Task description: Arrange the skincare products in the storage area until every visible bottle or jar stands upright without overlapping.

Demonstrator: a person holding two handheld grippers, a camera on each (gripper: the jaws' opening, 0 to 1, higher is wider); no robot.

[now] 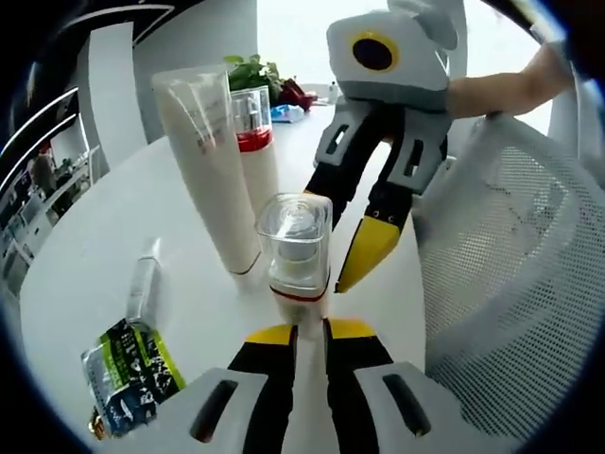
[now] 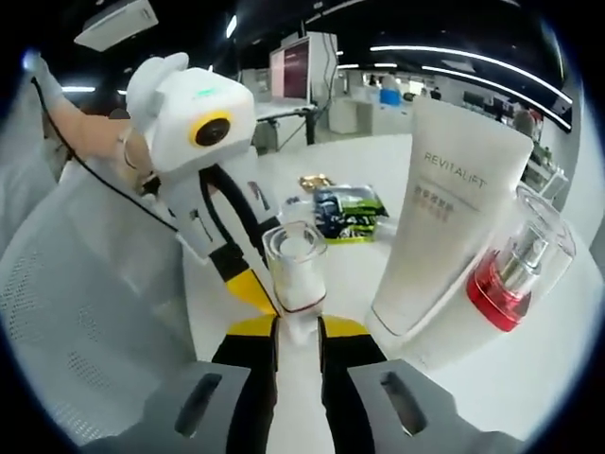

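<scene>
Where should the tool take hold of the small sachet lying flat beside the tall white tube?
Probably by a free short edge. The green-and-black sachet lies flat on the white table, so nothing stands up to pinch; come in low along the table from the open side facing away from the white tube.

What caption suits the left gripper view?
Two hand-held grippers flank a small clear-capped bottle standing upright beside a tall white tube on a white table.

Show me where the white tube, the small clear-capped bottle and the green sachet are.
white tube (image 1: 210, 161), left gripper view, mid-body.
small clear-capped bottle (image 1: 295, 227), left gripper view, clear cap.
green sachet (image 1: 132, 374), left gripper view, printed face.
</scene>
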